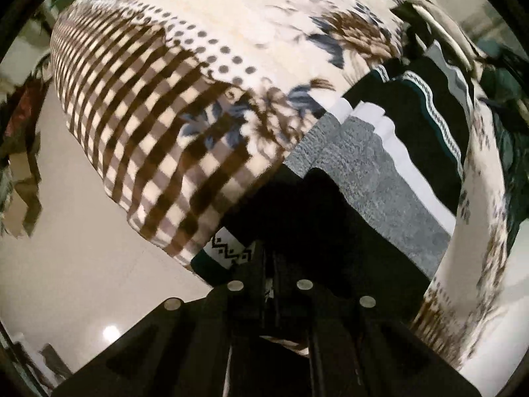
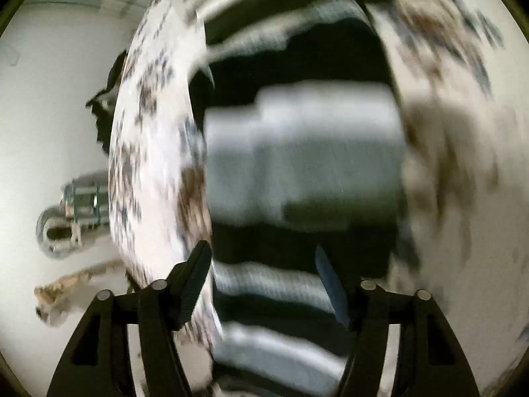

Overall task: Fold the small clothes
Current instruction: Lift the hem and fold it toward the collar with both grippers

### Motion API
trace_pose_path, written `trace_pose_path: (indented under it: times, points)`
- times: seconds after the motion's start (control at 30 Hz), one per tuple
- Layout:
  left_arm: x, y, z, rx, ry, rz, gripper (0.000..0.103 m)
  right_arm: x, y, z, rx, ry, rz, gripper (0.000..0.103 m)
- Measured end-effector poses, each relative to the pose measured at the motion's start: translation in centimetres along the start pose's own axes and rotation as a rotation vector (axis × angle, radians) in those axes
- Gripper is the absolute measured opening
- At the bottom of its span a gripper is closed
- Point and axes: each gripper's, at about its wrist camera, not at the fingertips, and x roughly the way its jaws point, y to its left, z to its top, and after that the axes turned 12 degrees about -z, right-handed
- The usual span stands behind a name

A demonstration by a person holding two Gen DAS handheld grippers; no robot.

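Left wrist view. A striped knit garment in black, grey and white with a teal patterned band (image 1: 380,152) lies spread on a cream bed cover printed with brown checks, grey dots and blue-brown flowers (image 1: 185,76). It sits flat, probably so that a fold can be drawn across it. The pale glossy floor (image 1: 76,231) shows beyond the bed edge. The left gripper (image 1: 269,264) has its fingers drawn together on a dark edge of the garment, the patterned band just beside them; this looks like a pinch on the hem, ready to lift or carry it over.

Right wrist view. Heavy motion blur. The garment (image 2: 297,152) fills the centre, the cover (image 2: 148,139) on both sides of it. The right gripper (image 2: 264,281) stands wide apart, its two fingers (image 2: 195,284) straddling a striped section; nothing is gripped between them. Whether the tips touch the cloth cannot be told. Some small blurred objects lie on the floor (image 2: 49,125) at left, unidentifiable.
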Motion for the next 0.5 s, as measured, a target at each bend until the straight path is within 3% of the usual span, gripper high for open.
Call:
trace_pose_path:
  times: [0.17, 0.27, 0.3, 0.33, 0.5]
  points:
    - [0.2, 0.7, -0.3, -0.011, -0.007, -0.011, 0.002, 4.2, 5.7, 10.3, -0.015, 0.004, -0.123, 0.071]
    - [0.2, 0.7, -0.2, -0.028, -0.008, -0.022, 0.002, 7.8, 7.2, 13.3, -0.033, 0.073, -0.177, 0.069]
    - [-0.1, 0.8, -0.1, -0.029, -0.013, -0.025, 0.002, 8.3, 7.3, 13.7, -0.032, 0.061, -0.197, 0.047]
    - [-0.3, 0.9, 0.0, -0.031, -0.018, -0.031, 0.002, 8.2, 7.5, 14.0, -0.033, 0.028, -0.243, 0.008]
    - [-1.4, 1.3, 1.2, -0.029, -0.047, -0.051, 0.002, 5.3, 7.9, 14.6, -0.040, -0.068, -0.258, 0.007]
